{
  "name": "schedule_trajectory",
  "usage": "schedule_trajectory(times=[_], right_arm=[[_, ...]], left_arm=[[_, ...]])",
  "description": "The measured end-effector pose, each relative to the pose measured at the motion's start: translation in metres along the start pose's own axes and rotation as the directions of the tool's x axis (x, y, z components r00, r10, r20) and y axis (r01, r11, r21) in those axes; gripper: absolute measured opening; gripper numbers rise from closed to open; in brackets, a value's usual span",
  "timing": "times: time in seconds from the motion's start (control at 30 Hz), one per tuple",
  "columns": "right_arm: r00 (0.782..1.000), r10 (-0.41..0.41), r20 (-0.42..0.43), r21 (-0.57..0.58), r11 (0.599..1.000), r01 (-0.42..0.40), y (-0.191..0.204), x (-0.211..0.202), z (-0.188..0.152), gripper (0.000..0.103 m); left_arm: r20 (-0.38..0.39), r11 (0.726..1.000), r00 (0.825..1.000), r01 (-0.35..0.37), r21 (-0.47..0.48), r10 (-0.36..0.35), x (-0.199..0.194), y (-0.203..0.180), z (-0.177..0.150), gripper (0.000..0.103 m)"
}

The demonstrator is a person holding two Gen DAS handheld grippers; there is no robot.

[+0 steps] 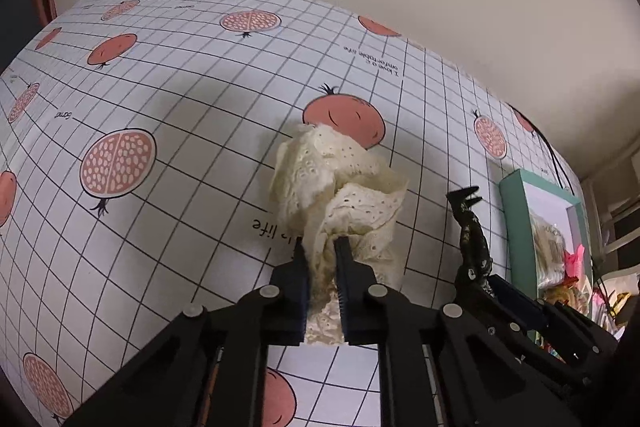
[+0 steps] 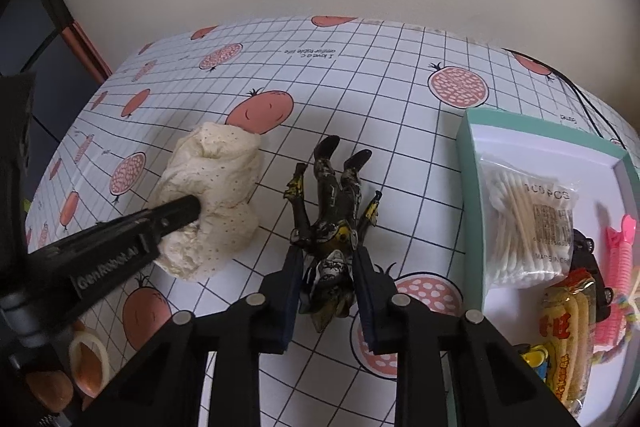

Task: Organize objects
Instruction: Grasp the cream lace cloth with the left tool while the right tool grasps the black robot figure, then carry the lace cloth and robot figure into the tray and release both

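Observation:
A crumpled cream lace cloth (image 1: 336, 183) lies on the pomegranate-print tablecloth (image 1: 180, 99). My left gripper (image 1: 319, 247) is shut on its near end, with fabric bunched between the pads. In the right wrist view the same cloth (image 2: 216, 163) sits at the left, and one of the left gripper's fingers (image 2: 176, 211) presses into it. A dark toy figure (image 2: 336, 195) with yellow marks lies on its back, feet pointing away. My right gripper (image 2: 328, 263) is shut on its head and shoulders. The figure (image 1: 474, 239) also shows at the right of the left wrist view.
A teal-rimmed box (image 2: 468, 155) stands at the right. It holds a bag of cotton swabs (image 2: 528, 223), a snack packet (image 2: 568, 327), a black toy car (image 2: 588, 255) and a pink clip (image 2: 620, 255). A black cable (image 2: 580, 95) runs behind it. A plain wall backs the table.

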State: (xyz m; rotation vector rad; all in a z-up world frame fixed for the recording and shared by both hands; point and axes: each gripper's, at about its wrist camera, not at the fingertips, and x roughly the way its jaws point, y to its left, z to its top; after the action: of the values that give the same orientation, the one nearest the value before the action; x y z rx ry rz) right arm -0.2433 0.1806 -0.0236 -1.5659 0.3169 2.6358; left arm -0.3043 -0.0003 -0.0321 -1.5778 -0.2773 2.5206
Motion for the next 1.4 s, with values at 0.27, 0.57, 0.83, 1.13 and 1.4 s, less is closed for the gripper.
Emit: schedule_trajectory(times=[0.27, 0.57, 0.83, 1.13, 1.4], right_arm=[[0.999, 0.017, 0.04, 0.012, 1.0, -0.018, -0.006, -0.018, 0.006, 0.027], [0.996, 0.022, 0.089, 0.017, 1.0, -0.024, -0.013, -0.043, 0.014, 0.027], [0.992, -0.002, 0.128, 0.071, 0.997, -0.007, -0.05, -0.069, 0.018, 0.027], [0.984, -0.071, 0.165, 0.153, 0.987, 0.045, -0.114, -0.099, 0.008, 0.027], [0.975, -0.144, 0.167, 0.238, 0.966, 0.102, -0.171, -0.12, -0.002, 0.027]], left_arm=[[0.063, 0.999, 0.998, 0.022, -0.047, -0.019, -0.023, 0.009, 0.009, 0.011], [0.157, 0.997, 0.986, 0.057, -0.048, -0.049, -0.061, 0.003, 0.022, 0.011], [0.234, 0.994, 0.966, 0.112, -0.006, -0.108, -0.093, -0.026, 0.025, 0.011], [0.243, 0.976, 0.946, 0.205, 0.074, -0.217, -0.105, -0.08, 0.016, 0.011], [0.187, 0.949, 0.937, 0.266, 0.17, -0.296, -0.093, -0.14, -0.001, 0.011]])
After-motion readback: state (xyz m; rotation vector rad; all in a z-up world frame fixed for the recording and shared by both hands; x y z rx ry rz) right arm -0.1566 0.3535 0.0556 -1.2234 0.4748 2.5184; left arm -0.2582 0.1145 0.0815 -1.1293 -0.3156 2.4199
